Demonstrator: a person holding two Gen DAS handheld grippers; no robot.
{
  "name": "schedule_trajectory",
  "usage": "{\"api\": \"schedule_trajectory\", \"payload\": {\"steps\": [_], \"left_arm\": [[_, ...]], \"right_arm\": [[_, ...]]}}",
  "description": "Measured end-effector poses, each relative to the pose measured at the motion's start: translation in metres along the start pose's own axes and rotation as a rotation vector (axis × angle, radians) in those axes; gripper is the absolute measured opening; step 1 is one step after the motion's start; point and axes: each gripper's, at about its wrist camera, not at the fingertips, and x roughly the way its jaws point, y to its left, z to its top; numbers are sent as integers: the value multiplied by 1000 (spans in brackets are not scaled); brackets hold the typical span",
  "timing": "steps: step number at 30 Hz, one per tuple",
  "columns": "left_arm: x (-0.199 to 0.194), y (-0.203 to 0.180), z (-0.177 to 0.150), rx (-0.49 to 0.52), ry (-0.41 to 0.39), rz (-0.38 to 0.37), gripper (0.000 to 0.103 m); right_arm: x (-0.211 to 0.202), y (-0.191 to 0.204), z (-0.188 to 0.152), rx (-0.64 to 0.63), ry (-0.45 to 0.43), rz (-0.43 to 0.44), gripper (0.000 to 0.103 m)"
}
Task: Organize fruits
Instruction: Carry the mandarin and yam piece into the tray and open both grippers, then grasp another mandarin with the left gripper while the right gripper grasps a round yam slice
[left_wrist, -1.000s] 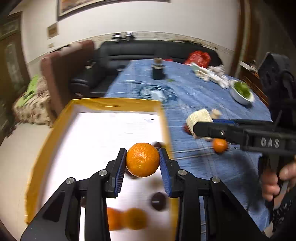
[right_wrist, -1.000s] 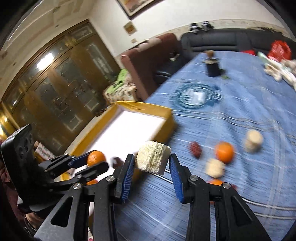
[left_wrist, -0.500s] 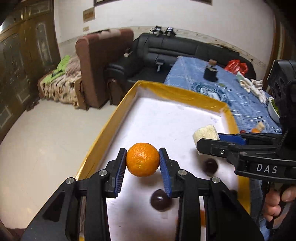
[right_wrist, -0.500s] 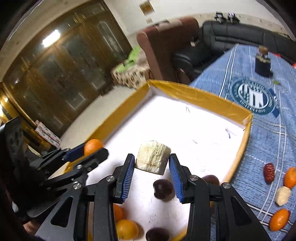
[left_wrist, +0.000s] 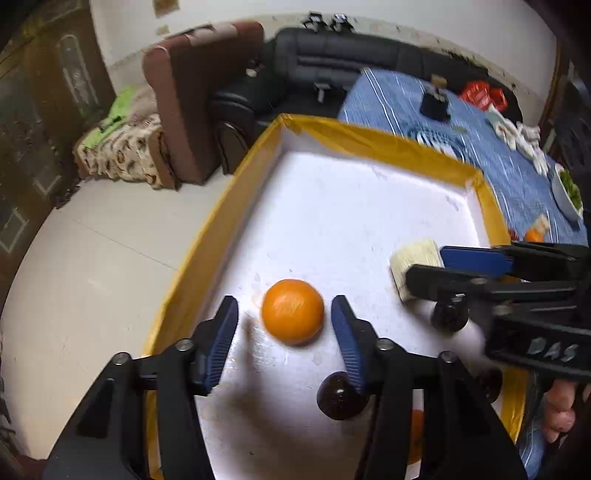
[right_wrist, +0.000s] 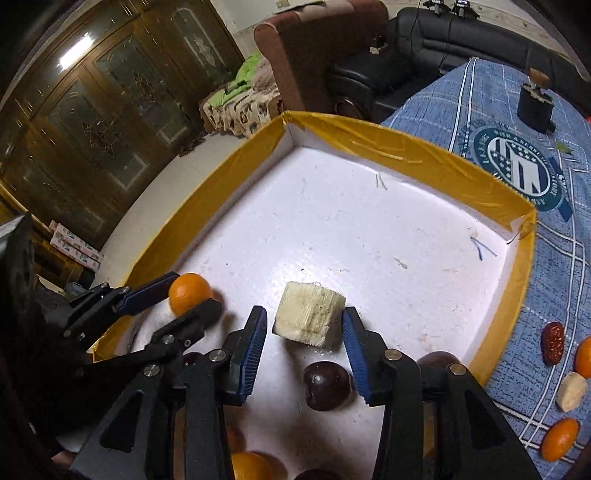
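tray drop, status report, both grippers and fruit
Left gripper opening, orange loose between jaws on tray. Right gripper opening, banana chunk released. Dark plum sits close below.

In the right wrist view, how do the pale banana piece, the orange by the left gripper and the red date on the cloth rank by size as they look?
1. Banana piece, though nearest the camera.
2. Orange.
3. Red date.

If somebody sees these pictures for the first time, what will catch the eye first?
First, the bright orange between the opening fingers of the left gripper, inside the yellow-walled box. Beside it, the right gripper is opening around a pale fruit chunk on the same white floor.
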Motion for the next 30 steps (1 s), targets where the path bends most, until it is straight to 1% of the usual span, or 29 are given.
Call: {"api": "schedule_trajectory", "payload": {"steps": [2,4,5,6,9,12,13,15,17,19,21,23,28,30], "left_arm": [[-9,0,0,-12,-26,6,55],[-22,-7,-1,-8,-57,-12,57],[-26,-12,-1,2,-67,-25,61],[-34,-21,-3,24,-83,-46,65],[-49,-49,-4,88,-117,-97,71],[-63,-90,-6,182,-140,-173,73],[-66,-103,-8,214,-145,-192,73],[-68,-135,-12,290,-146,-223,75],[-66,-159,-16,352,-136,-235,75],[-60,-185,-20,413,-120,-253,75],[-53,-202,-22,446,-102,-271,75],[-46,-216,-24,457,-79,-287,74],[-27,-239,-19,449,-28,-339,74],[-22,-243,-19,449,-12,-347,74]], "right_arm": [[-20,-7,-3,2,-55,16,47],[-41,-21,-6,20,-110,32,47],[-54,-30,-10,29,-139,41,48],[-67,-40,-13,37,-165,46,49],[-103,-80,-23,94,-235,29,49],[-130,-131,-27,196,-283,-21,50],[-136,-149,-31,233,-292,-44,52],[-144,-185,-37,322,-288,-79,52],[-144,-216,-42,393,-283,-106,52],[-140,-239,-46,452,-284,-127,52],[-131,-256,-51,489,-279,-94,52],[-122,-263,-53,498,-275,-77,52],[-108,-268,-48,484,-244,-93,52],[-104,-269,-47,479,-237,-118,52]]}}
